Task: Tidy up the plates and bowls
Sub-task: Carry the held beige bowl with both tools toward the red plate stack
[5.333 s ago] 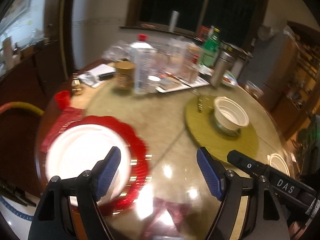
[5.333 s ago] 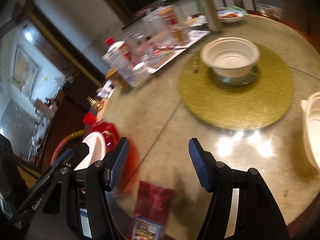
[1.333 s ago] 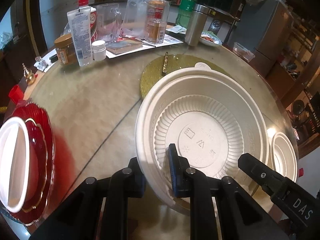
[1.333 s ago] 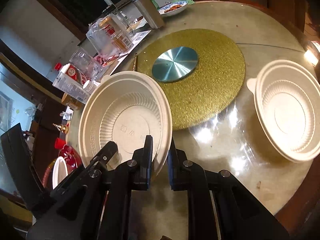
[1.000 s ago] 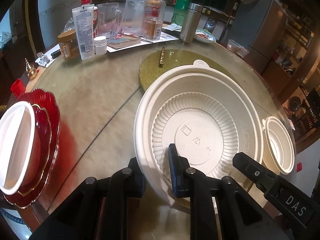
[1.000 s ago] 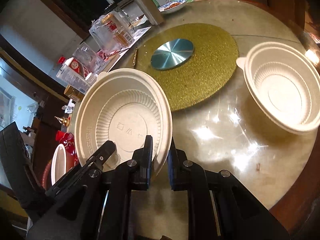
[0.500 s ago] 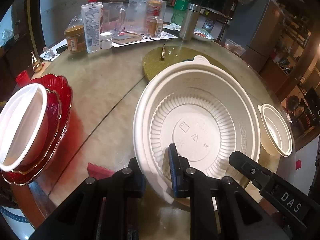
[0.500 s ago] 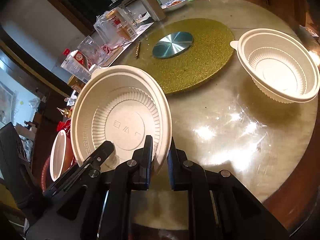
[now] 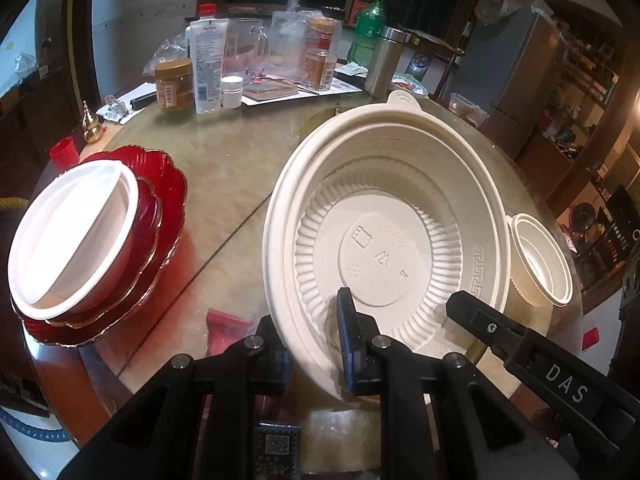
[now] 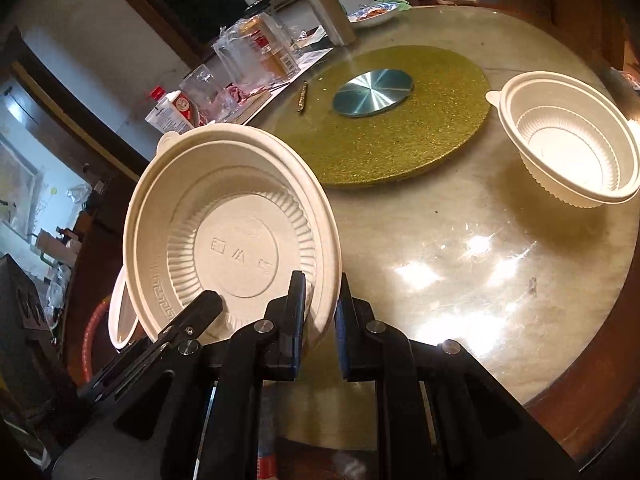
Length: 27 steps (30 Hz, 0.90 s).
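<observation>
"DAS" in white letters on black gripper arm [image 9: 560,376]; other labels, bowl embossing unreadable.

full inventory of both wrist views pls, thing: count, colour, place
large bowl: 1, cream, held tilted above the table, rim gripped by both tools
small bowl: 1, cream, on the table beside the gold mat
white bowl: 1, white, on the red plates
red plates: stacked, red with gold edge, at the table edge
gold mat: 1, gold, mid-table
metal disc: 1, silver-blue, on the gold mat
steel flask: 1, silver, far side of the table
green bottle: 1, green, behind the flask
jar: 1, amber, far side
table: 1, glossy beige, round
left tool: shut on the large bowl
right tool: shut on the large bowl
</observation>
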Tool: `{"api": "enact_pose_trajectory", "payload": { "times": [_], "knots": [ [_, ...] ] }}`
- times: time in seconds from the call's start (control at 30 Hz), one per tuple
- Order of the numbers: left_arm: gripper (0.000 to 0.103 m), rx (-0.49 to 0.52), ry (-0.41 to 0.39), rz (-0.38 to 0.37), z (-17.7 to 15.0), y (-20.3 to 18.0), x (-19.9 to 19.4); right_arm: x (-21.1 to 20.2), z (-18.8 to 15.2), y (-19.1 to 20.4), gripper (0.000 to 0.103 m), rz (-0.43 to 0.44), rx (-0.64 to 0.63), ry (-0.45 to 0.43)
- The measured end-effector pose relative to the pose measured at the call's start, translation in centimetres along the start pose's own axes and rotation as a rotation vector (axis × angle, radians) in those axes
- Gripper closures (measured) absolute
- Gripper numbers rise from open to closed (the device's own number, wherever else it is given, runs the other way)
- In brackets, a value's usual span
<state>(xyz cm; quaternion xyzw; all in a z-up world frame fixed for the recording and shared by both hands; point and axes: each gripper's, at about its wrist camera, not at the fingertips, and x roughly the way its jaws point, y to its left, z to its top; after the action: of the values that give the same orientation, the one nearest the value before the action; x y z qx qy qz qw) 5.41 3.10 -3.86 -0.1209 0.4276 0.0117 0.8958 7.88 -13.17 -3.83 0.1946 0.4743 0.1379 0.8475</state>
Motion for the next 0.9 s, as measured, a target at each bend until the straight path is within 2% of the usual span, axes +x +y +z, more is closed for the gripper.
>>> {"api": "enact_pose_trajectory", "payload": {
  "times": [0.47,0.9],
  "knots": [
    [0.085,-0.009,-0.003,-0.018,-0.5,1.0,-0.8,-0.9,-0.9,0.9,0.090,-0.007,-0.021,0.000],
    [0.085,-0.061,-0.061,-0.023,-1.1,4.7,-4.5,-2.2,-2.3,5.5,0.090,0.026,-0.118,-0.004]
  ]
}}
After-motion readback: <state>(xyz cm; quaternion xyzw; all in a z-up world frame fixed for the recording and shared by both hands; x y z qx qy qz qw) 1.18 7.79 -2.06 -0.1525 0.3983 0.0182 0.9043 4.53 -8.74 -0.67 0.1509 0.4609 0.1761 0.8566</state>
